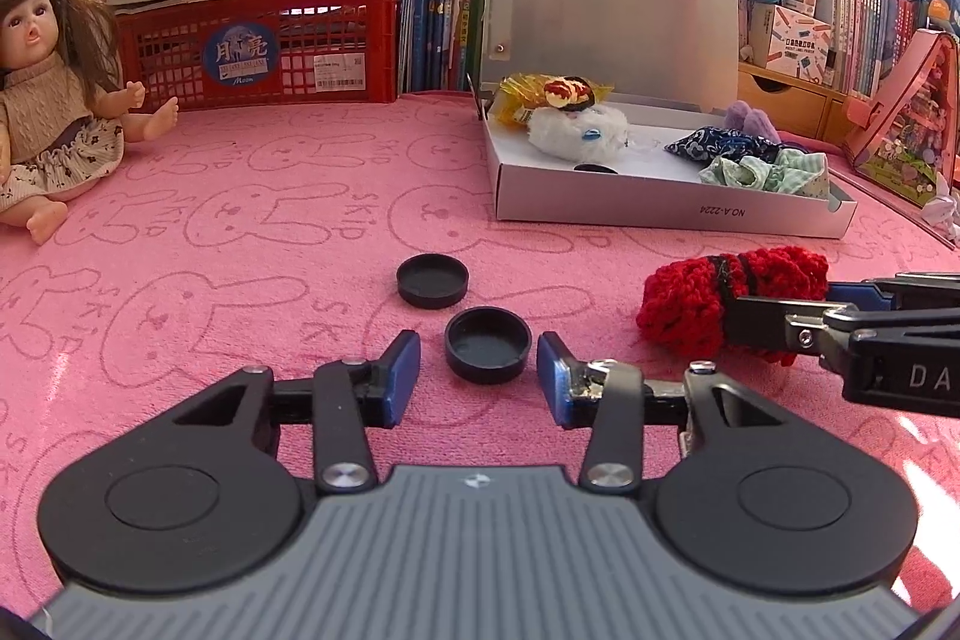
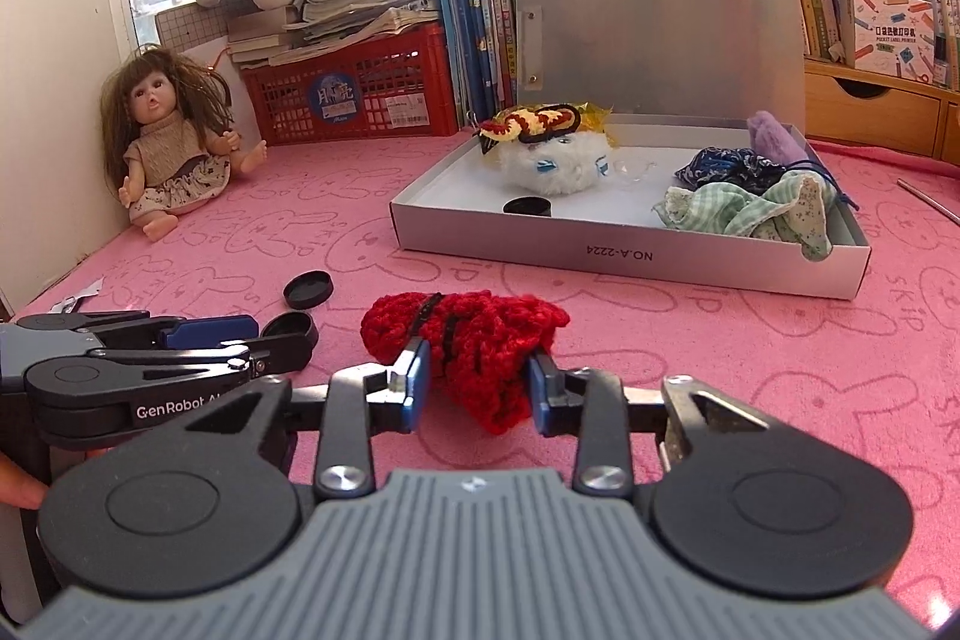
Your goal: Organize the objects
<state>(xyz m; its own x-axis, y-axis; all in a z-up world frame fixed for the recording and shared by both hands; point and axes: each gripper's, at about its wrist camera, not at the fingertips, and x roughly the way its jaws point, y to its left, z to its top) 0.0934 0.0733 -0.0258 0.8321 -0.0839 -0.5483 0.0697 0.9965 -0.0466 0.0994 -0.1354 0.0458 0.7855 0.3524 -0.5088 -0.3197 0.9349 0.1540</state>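
Observation:
Two black round caps lie open side up on the pink rabbit-print cloth. The nearer cap point(image 1: 488, 346) sits between the blue pads of my left gripper point(image 1: 478, 370), with a gap showing on its left side, so the jaws are open around it. The other cap point(image 1: 432, 280) lies just beyond. My right gripper point(image 2: 478, 382) is shut on a red crocheted piece with black stripes point(image 2: 468, 334) resting on the cloth. In the left wrist view the red crocheted piece point(image 1: 690, 307) lies to the right. In the right wrist view the left gripper point(image 2: 282, 334) is at the left around its cap point(image 2: 291, 323).
A shallow white box point(image 2: 600, 253) with its lid raised stands behind, holding a white plush, cloth pouches and a third black cap point(image 2: 528, 206). A doll point(image 1: 54, 100) sits at the far left. A red crate point(image 1: 270, 46) under stacked books, upright books and wooden drawers point(image 2: 870, 112) line the back.

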